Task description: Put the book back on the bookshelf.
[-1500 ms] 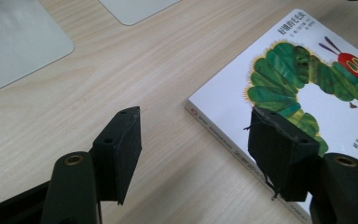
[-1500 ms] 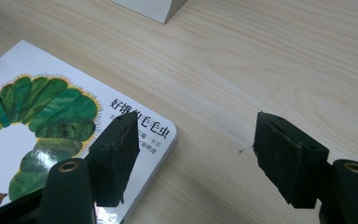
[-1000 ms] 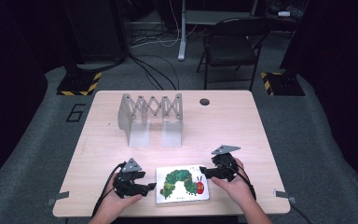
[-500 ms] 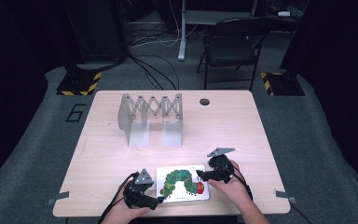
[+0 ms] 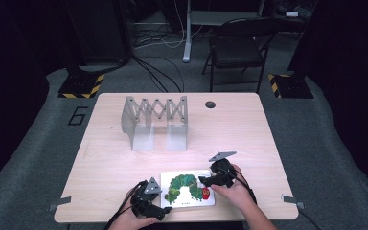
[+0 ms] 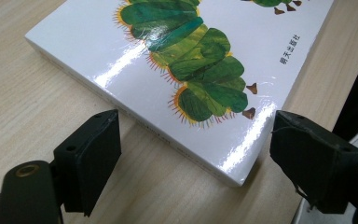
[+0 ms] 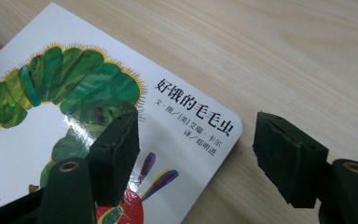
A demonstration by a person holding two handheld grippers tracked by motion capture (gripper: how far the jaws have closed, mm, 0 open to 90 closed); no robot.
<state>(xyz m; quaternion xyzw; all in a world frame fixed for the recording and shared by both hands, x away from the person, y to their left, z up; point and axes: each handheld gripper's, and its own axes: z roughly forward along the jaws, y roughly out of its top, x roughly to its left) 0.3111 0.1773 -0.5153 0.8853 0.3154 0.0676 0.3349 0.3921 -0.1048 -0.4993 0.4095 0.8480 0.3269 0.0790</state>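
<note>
The left gripper [image 5: 160, 211] sat at the near edge of the table [image 5: 105, 163], its jaws wide apart and just opened further, the near left corner of the caterpillar picture book [image 5: 187, 188] lying between them unpressed. The right gripper [image 5: 205, 181] hovered over the book's far right corner with one jaw above the cover and the other over bare wood, moderately open and gripping nothing, its jaws having just widened a little. Both forearms were cut off by the frame's near edge, and the cover's small print was hard to read from above. The book lay flat, slightly nearer than a second earlier. A grey folding rack [image 5: 154, 122] stood far off, empty.
</note>
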